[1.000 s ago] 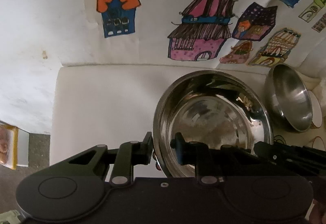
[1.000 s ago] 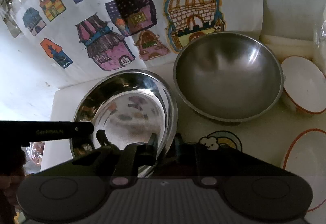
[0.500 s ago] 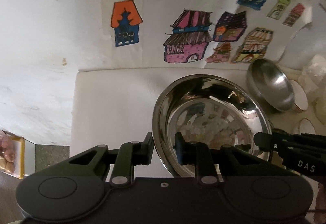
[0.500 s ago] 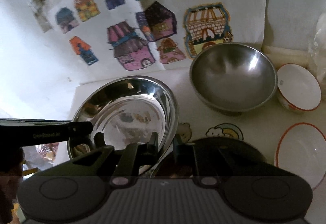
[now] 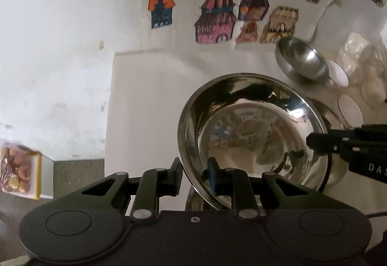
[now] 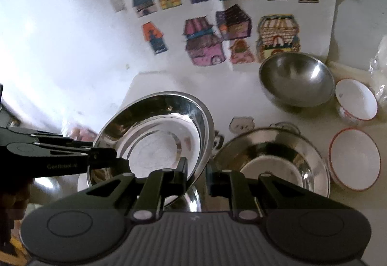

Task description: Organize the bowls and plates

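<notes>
as both grippers pinch opposite edges of its rim, the shiny steel plate (image 6: 159,138) hangs tilted above the table (image 6: 169,80). the right gripper (image 6: 196,175) is clenched on the near right rim, one finger inside the dish and one outside; the left gripper (image 5: 194,175) grasps the near left rim the same way. just beyond and to the right, a second steel plate (image 6: 278,157) lies flat on the table. further right sit two white bowls with red rims (image 6: 354,159), and behind them a deep steel bowl (image 6: 296,78) stands near the paper of coloured house drawings (image 6: 217,24).
</notes>
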The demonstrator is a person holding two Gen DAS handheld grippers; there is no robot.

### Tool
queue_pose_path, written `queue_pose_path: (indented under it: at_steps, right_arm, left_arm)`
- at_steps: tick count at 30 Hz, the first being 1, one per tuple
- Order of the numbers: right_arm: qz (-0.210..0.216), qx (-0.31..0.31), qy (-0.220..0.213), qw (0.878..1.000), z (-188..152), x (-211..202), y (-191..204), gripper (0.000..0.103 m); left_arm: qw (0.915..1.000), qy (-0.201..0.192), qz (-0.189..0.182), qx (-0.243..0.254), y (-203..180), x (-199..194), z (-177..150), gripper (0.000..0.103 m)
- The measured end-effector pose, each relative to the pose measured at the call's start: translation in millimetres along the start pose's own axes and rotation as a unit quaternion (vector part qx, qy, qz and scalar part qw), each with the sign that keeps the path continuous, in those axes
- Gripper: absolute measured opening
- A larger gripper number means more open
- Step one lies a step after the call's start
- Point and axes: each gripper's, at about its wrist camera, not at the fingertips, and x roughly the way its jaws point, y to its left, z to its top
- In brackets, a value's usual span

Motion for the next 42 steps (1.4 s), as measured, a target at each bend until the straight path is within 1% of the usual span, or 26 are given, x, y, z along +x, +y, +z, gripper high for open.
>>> queue_pose_path:
  at_steps: [9, 14, 24, 29, 37, 42]
  right_arm:
    - [0.021, -0.027, 0.033, 0.999, -19, -17, 12, 0.019]
    - [0.025, -0.033, 0.049, 0.998, -28, -17, 15, 0.019]
    - [0.016, -0.045, 0.073, 0.996, -40, -7, 20, 0.021]
    - [0.008, -0.058, 0.088, 0.994, -42, 0, 22, 0.021]
    - [0.005, -0.073, 0.099, 0.992, -42, 5, 26, 0.023]
    - [0.002, -0.083, 0.101, 0.991, -41, 4, 28, 0.027]
  left_arm:
    - [0.9996, 0.026, 0.009, 0.003, -4, -16, -41, 0.024]
    - [0.9991, 0.037, 0.017, 0.007, -7, -17, -51, 0.024]
    - [0.9972, 0.053, 0.039, 0.034, -14, -10, -55, 0.026]
    - [0.9946, 0.068, 0.049, 0.061, -19, -2, -54, 0.027]
    - [0.9931, 0.083, 0.049, 0.067, -18, 3, -54, 0.029]
    - [0.9932, 0.086, 0.047, 0.062, -18, 5, -53, 0.029]
